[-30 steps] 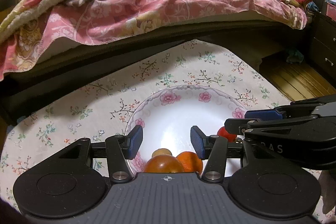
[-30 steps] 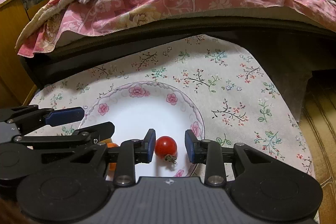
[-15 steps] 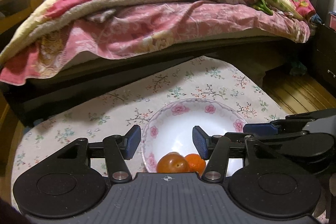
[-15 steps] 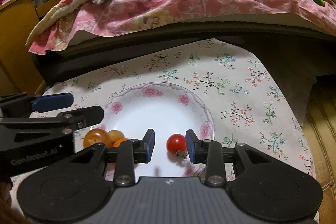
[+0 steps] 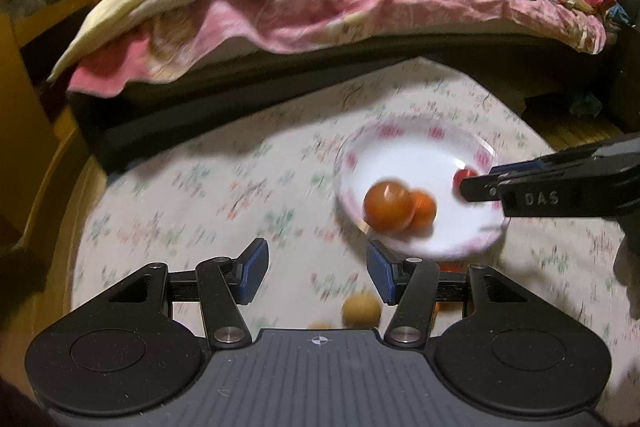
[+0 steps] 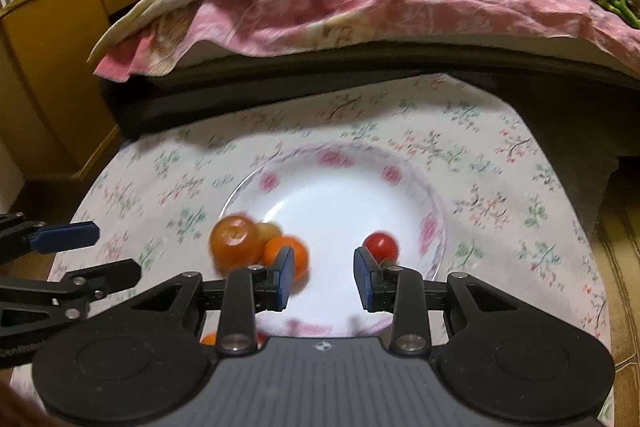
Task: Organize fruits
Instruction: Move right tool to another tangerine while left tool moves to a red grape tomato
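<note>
Four fruits sit in the white flower-rimmed bowl on the floral cloth of your desk: a large orange-brown fruit, a small tan one behind it, an orange touching both at the left, and a red cherry tomato apart on the right. Your right hand-held gripper hangs over the bowl's near rim, pads apart and empty. Your left hand-held gripper is spread wide to the bowl's left, holding nothing, with another tan fruit on the cloth near it.
</note>
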The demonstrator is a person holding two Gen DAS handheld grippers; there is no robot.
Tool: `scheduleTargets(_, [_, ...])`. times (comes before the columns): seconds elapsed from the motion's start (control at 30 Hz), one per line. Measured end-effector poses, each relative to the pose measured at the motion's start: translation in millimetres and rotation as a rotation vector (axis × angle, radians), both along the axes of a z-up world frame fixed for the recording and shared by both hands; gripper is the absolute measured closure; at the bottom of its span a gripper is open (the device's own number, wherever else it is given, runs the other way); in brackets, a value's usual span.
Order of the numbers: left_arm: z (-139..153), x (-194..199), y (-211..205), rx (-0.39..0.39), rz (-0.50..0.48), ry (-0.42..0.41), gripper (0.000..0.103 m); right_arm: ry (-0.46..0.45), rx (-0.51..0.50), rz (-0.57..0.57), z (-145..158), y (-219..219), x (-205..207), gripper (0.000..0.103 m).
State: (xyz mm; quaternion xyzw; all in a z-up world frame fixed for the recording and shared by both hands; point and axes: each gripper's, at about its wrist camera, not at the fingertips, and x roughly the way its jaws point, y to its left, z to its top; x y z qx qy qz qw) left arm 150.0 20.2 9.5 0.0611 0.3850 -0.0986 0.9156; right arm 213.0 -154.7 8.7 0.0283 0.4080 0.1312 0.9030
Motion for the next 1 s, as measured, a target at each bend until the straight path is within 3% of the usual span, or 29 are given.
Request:
scheduleTargets(0.33, [-13.0, -36.0, 7.3, -0.008, -0.038, 0.058, 0.041, 0.043, -0.021, 0.106, -7.5, 25.5, -54.3, 0.068])
scheduleTargets(0.67, [-13.5, -59.9, 17.7, -0.030, -0.041, 0.082, 0.040, 0.116, 0.029, 0.197, -18.2, 42.5, -114.1, 0.068])
scheduleTargets(1.0, [-23.5, -63.3, 22.7, -0.048, -0.060, 0.110, 0.040, 0.145, -0.014, 0.249, -37.2, 66.0, -119.3, 0.067])
